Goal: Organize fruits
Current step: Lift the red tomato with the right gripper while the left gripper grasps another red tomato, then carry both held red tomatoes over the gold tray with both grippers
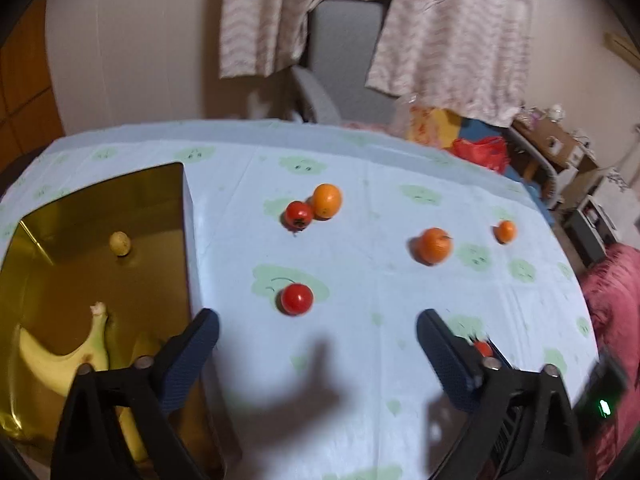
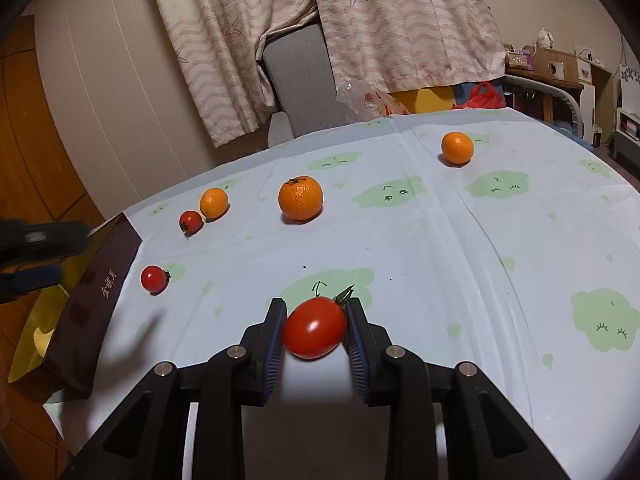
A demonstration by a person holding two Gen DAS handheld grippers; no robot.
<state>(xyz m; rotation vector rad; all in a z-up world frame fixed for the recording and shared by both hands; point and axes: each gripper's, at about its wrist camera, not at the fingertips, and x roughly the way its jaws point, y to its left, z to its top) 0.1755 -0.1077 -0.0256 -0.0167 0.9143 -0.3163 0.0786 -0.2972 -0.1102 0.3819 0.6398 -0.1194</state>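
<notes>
Right gripper (image 2: 316, 330) clamps tomato (image 2: 315, 333); hard squeeze may burst it. Left gripper (image 1: 318, 346) spread, empty, near box (image 1: 188, 216); may knock it.

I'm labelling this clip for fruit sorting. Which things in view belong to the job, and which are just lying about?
Job:
right tool, shut on a tomato
left tool, open
gold box with bananas
loose tomatoes and oranges

Lying about:
curtains
red bag
grey chair

Left black two-finger gripper (image 1: 318, 330) is held wide, nothing between the blue pads. Right black two-finger gripper (image 2: 316, 326) is clamped on a red oval tomato (image 2: 315, 333), tilted downward.
</notes>
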